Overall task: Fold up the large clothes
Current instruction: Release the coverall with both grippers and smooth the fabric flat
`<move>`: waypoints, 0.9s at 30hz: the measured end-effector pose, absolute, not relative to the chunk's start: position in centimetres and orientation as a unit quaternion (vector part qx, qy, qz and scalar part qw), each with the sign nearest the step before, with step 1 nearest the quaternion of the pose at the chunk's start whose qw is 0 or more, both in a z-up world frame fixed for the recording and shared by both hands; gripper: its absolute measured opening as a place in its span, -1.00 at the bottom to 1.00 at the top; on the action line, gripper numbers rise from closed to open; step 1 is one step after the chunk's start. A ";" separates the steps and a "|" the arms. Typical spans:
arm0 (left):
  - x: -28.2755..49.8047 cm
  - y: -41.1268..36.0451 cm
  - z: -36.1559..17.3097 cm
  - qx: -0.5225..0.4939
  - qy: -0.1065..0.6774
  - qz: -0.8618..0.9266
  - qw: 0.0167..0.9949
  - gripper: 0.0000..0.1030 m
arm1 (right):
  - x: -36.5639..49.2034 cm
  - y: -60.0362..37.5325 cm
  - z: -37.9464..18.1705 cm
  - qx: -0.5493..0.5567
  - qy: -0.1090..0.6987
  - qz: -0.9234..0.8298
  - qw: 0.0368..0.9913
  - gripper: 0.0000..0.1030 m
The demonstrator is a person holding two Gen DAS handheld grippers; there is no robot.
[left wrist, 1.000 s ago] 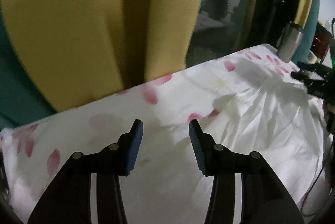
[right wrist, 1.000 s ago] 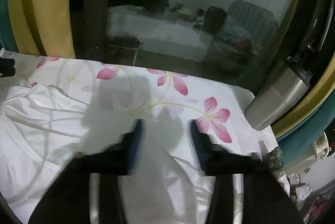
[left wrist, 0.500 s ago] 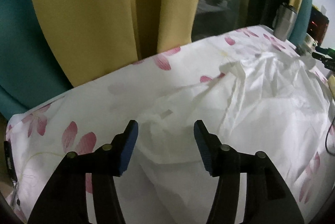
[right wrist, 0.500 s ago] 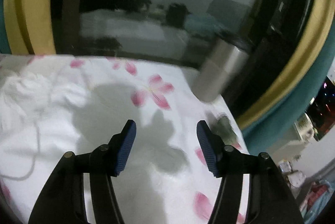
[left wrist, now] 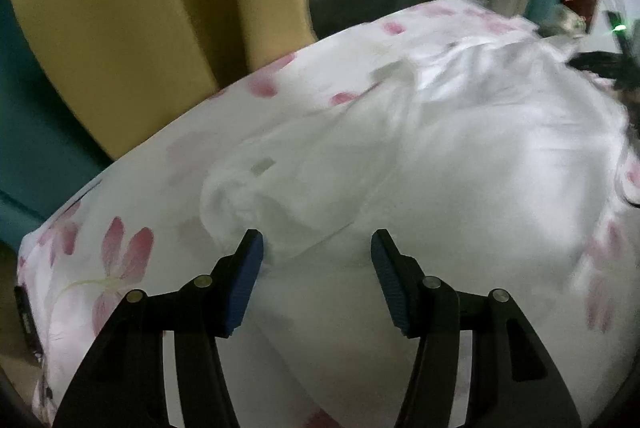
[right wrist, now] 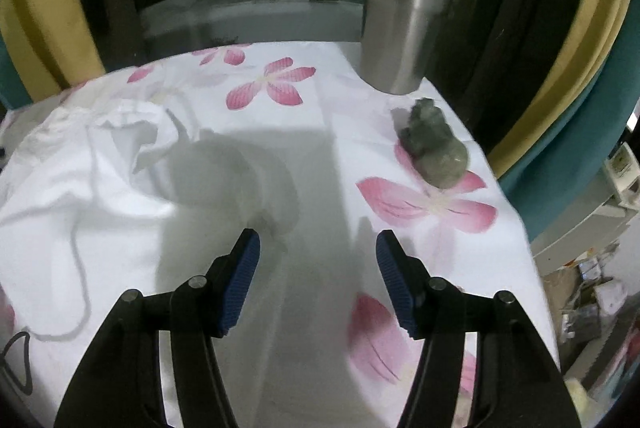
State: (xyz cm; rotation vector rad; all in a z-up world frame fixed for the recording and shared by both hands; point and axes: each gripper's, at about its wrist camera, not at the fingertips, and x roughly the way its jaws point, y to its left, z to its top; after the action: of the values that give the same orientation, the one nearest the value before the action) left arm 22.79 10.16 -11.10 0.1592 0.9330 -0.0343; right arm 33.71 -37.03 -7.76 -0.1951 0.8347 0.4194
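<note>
Left gripper (left wrist: 317, 248) released, nothing between blue pads, white garment (left wrist: 440, 164) rumpled just ahead on floral-cloth worktop (left wrist: 120, 260); right gripper (right wrist: 318, 248) released, garment (right wrist: 80, 164) to its left, steel tumbler (right wrist: 404, 16) ahead-right

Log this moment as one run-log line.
stage: reaching | left gripper: open over white garment | right gripper: open, empty, above floral cloth | fold: not started

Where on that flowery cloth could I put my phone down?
Between the garment's edge and the grey figurine, on the bare cloth ahead of the right gripper. The corner with the steel cup is crowded.
</note>
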 end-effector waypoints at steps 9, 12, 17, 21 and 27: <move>27.2 13.6 -11.2 0.066 0.432 0.048 0.898 0.15 | 36.4 -37.1 -8.4 -0.060 0.401 0.173 0.898 -0.84; 28.4 15.7 -11.1 0.041 0.428 0.068 0.900 0.15 | 37.0 -37.3 -8.6 -0.057 0.407 0.157 0.898 -0.84; 30.6 19.1 -11.2 0.002 0.420 0.107 0.901 0.15 | 37.3 -37.3 -8.6 -0.062 0.411 0.138 0.899 -0.84; 31.0 21.2 -10.9 -0.027 0.410 0.143 0.900 0.15 | 37.7 -37.2 -8.6 -0.061 0.414 0.130 0.899 -0.84; 28.9 21.5 -10.5 -0.052 0.407 0.138 0.901 0.15 | 37.7 -37.3 -8.4 -0.064 0.425 0.120 0.895 -0.77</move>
State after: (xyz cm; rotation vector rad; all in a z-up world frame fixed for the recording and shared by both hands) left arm 28.93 21.49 -10.51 -0.1086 0.8421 0.2852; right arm 37.74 -37.29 -8.39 -0.1335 0.8800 0.2485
